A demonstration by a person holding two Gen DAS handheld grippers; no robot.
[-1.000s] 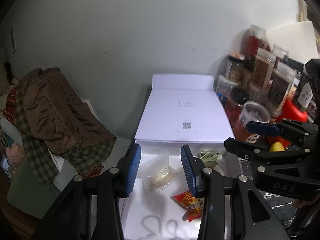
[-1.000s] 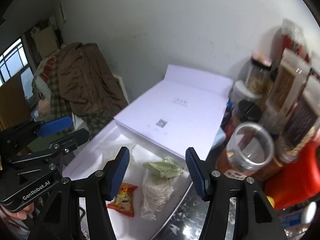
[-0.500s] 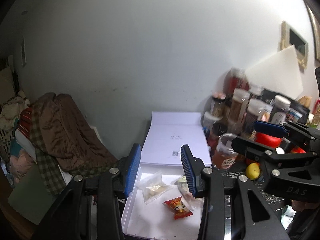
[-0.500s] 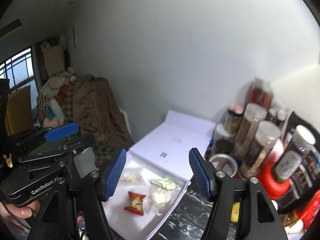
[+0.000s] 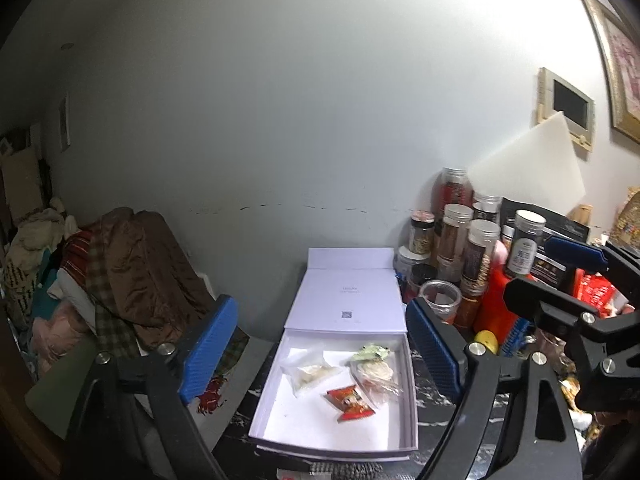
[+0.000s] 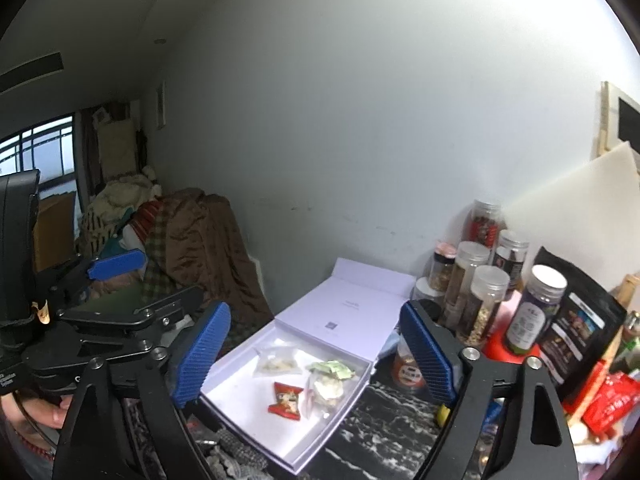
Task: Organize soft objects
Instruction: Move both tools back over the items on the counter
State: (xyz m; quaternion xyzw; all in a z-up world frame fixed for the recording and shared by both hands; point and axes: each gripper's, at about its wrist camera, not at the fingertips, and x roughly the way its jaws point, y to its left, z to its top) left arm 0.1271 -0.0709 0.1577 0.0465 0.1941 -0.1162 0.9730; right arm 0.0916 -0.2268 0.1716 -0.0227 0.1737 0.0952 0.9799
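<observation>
An open white box (image 5: 412,392) lies on a dark marbled counter, its lid (image 5: 348,300) folded back toward the wall. Inside lie a red snack packet (image 5: 351,401), a green packet (image 5: 370,351) and two clear bags (image 5: 308,372) of pale food. The box also shows in the right wrist view (image 6: 240,394), with the red packet (image 6: 286,399). My left gripper (image 5: 320,350) is open and empty, held well above and in front of the box. My right gripper (image 6: 314,354) is open and empty, also above the box.
Several lidded jars (image 5: 476,244) and a red container (image 5: 496,300) crowd the counter right of the box. A black pouch (image 6: 576,340) and red packets (image 6: 612,400) sit at far right. A pile of brown and checked clothes (image 5: 136,276) lies at left. A grey wall stands behind.
Both grippers have pulled back and up from the box, so it looks smaller and farther. The left gripper's fingers have opened wider. The packets in the box have not moved.
</observation>
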